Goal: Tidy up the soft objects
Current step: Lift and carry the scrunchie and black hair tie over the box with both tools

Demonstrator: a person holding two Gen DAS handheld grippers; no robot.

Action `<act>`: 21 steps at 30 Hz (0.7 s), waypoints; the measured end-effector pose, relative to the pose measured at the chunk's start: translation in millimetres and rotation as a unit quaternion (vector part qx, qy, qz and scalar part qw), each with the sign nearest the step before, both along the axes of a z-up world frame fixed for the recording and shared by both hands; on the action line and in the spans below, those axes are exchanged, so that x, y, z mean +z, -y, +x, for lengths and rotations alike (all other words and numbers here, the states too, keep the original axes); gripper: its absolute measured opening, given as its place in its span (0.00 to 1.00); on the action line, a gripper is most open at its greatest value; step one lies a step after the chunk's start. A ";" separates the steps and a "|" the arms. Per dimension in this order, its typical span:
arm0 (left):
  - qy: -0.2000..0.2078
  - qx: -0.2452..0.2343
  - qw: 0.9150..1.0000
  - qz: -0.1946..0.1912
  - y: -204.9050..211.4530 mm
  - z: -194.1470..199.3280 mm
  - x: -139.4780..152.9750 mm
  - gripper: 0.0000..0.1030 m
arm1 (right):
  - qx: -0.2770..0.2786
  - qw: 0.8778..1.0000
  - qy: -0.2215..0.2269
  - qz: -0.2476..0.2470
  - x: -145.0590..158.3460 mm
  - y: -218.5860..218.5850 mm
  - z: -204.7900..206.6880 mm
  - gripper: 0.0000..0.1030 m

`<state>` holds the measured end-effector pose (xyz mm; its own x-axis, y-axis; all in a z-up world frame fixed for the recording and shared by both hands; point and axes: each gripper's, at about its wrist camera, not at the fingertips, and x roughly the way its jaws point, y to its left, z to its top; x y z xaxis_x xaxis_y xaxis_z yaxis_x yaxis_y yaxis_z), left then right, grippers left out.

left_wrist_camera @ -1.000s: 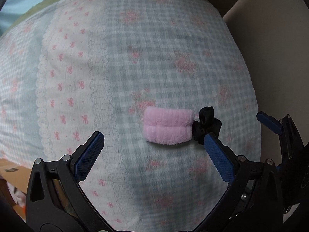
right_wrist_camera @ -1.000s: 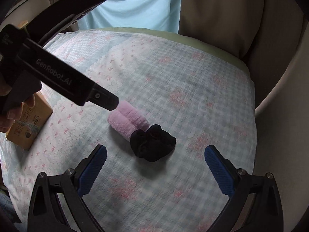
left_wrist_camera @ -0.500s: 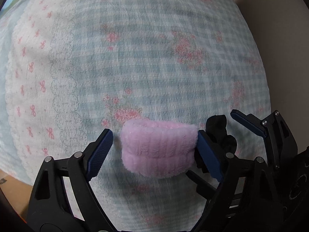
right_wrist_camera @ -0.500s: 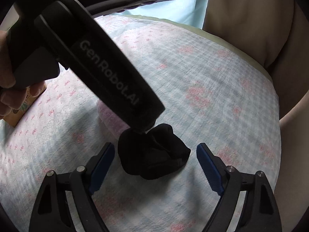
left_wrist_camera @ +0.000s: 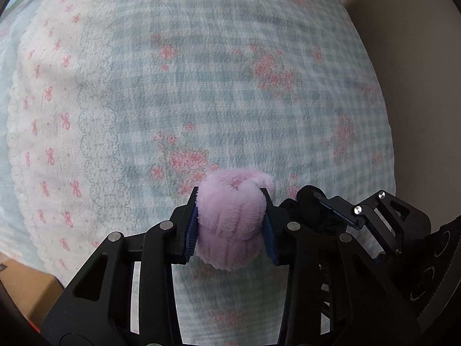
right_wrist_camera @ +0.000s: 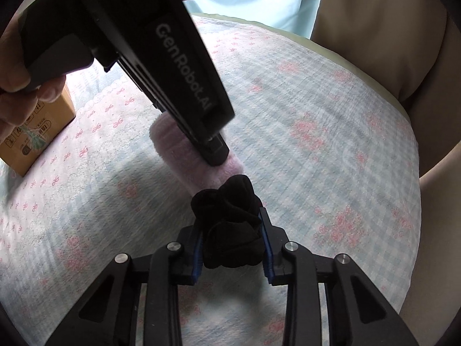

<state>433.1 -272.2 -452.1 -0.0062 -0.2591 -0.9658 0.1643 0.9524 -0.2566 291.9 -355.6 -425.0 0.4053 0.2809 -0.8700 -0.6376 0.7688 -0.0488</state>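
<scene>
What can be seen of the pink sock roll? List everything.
The pink sock roll is a fluffy, fleecy bundle, pale pink, folded into a short fat cylinder with a tucked opening at its far end. The left gripper is shut on its middle, squeezing it in. It lies on the checked floral bedcover, and whether it is lifted cannot be told. Its right end touches the black sock ball held by the right gripper.

The pink fluffy roll [left_wrist_camera: 230, 225] is soft and fuzzy, folded over on itself. It is squeezed in the middle, so it bulges out above and below – its top end puffs out past the squeeze. It lies on the checked, flowery bed cover. Just beside it, at its right end, is the black soft bundle [right_wrist_camera: 230, 225] – dark, crumpled and bunched up, pinched at both sides too
</scene>
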 end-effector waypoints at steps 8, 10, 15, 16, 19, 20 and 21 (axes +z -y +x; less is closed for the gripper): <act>0.026 -0.006 1.000 -0.005 -4.0 -23.5 44.8 0.31 | -0.067 0.997 0.002 0.033 42.8 16.0 -14.2 0.29; 0.035 -0.007 0.999 -0.008 -10.5 -31.7 64.6 0.31 | -0.079 0.996 0.007 0.033 61.5 15.2 -15.9 0.29; 0.067 -0.011 0.998 -0.015 -26.2 -58.5 123.2 0.31 | -0.101 0.994 0.027 0.039 118.9 11.6 -36.8 0.29; 0.075 -0.012 0.997 -0.015 -30.1 -64.0 136.0 0.31 | -0.105 0.993 0.029 0.039 131.6 9.3 -41.4 0.29; 0.096 -0.014 0.995 -0.013 -44.7 -83.2 169.4 0.31 | -0.113 0.993 0.037 0.028 167.6 -3.0 -55.7 0.29; 0.104 -0.014 0.994 -0.012 -49.4 -89.4 178.6 0.31 | -0.115 0.992 0.038 0.028 178.5 -7.9 -59.5 0.29; 0.111 -0.014 0.994 -0.011 -57.0 -97.4 189.7 0.31 | -0.118 0.992 0.038 0.029 190.2 -13.3 -64.3 0.29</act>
<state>335.7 -215.2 -262.3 0.1996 -0.2833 -0.9380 0.2450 0.9413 -0.2322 227.5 -342.4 -234.8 0.5289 0.2197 -0.8198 -0.4365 0.8988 -0.0407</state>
